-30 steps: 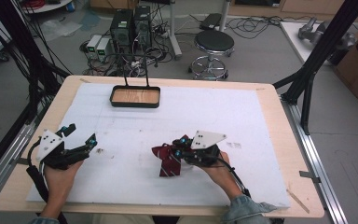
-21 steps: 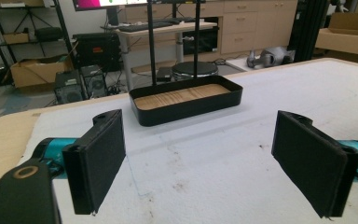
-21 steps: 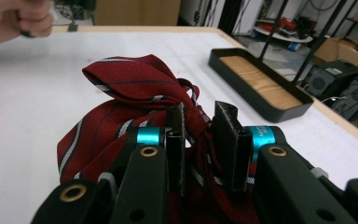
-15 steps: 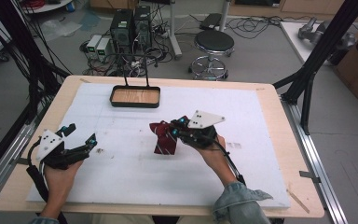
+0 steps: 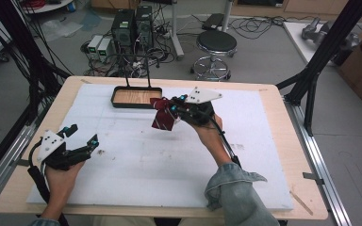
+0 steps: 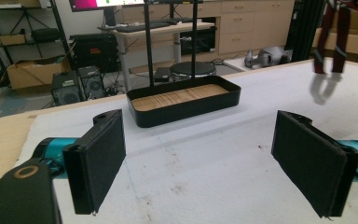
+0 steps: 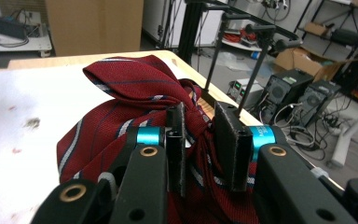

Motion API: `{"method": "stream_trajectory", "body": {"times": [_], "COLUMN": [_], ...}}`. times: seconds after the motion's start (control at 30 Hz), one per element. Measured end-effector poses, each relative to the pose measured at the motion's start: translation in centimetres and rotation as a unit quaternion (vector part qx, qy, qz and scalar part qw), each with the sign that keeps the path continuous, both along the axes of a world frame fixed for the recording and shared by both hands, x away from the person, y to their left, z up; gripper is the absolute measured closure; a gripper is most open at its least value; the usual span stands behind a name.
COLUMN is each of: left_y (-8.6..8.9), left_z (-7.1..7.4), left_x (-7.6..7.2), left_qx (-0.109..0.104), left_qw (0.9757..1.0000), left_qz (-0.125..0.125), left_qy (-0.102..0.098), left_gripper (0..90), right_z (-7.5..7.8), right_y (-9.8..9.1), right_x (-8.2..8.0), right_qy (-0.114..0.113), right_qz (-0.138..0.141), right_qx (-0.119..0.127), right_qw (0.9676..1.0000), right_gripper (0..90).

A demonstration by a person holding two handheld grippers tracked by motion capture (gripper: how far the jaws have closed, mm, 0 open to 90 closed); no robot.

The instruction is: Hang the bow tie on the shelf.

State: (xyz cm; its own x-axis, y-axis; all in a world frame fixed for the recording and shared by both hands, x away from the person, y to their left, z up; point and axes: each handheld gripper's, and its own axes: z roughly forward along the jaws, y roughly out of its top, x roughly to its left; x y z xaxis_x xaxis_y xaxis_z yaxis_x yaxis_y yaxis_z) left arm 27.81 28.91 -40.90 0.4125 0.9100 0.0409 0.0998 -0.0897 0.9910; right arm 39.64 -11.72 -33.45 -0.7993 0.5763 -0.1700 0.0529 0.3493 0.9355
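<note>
A dark red tie with thin pale stripes (image 5: pixel 161 117) hangs bunched above the white mat, just in front of the black tray (image 5: pixel 115 101). My right gripper (image 5: pixel 172 109) is shut on it. In the right gripper view the tie (image 7: pixel 121 93) is pinched between the two pads of the right gripper (image 7: pixel 198 140), and folds of it spill over the jaws. My left gripper (image 5: pixel 82 135) rests near the mat's left edge, open and holding nothing. In the left gripper view the left gripper (image 6: pixel 205 163) has its pads wide apart, the tray (image 6: pixel 186 112) lies ahead of them, and the tie (image 6: pixel 332 42) dangles at the upper right.
The tray has a wooden floor and a tall black wire handle (image 5: pixel 136 70) rising over it. A white foam mat (image 5: pixel 169 165) covers most of the wooden table (image 5: pixel 283 108). Black frame posts (image 5: pixel 320 56) stand at the table's corners.
My right gripper has carried the tie up and away from the person, from the mat's middle to just in front of the tray. The left gripper has stayed where it was.
</note>
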Motion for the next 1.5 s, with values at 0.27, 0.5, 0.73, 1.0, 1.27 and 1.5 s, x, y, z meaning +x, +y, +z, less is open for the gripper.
{"method": "stream_trajectory", "body": {"times": [0.27,0.5,0.73,1.0,1.27,1.5], "left_y": [0.2,0.2,0.5,0.4,0.4,0.4], "left_z": [0.0,0.2,0.1,0.1,0.0,0.0], "left_x": [0.1,0.0,0.1,0.2,0.2,0.2], "left_qx": [-0.006,-0.008,-0.013,-0.013,-0.017,-0.018], "left_qw": [1.0000,0.9999,0.9999,0.9999,0.9998,0.9998], "left_qz": [-0.003,0.001,0.002,-0.001,-0.001,-0.002], "left_qy": [-0.001,-0.006,-0.004,-0.002,-0.005,-0.005], "left_gripper": [19.0,17.4,17.7,17.8,17.8,17.8], "right_z": [0.9,2.3,2.8,2.1,2.2,2.8], "right_y": [1.3,2.2,3.1,3.8,4.5,5.4], "right_x": [2.3,4.2,6.6,8.4,9.6,10.3], "right_qy": [-0.016,-0.025,-0.023,-0.011,-0.016,-0.021], "right_qz": [-0.019,-0.036,-0.052,-0.063,-0.080,-0.083], "right_qx": [0.017,0.040,0.054,0.067,0.076,0.074], "right_qw": [0.9995,0.9982,0.9969,0.9957,0.9938,0.9936], "right_gripper": [74.4,74.4,74.4,74.4,74.4,74.4]}}
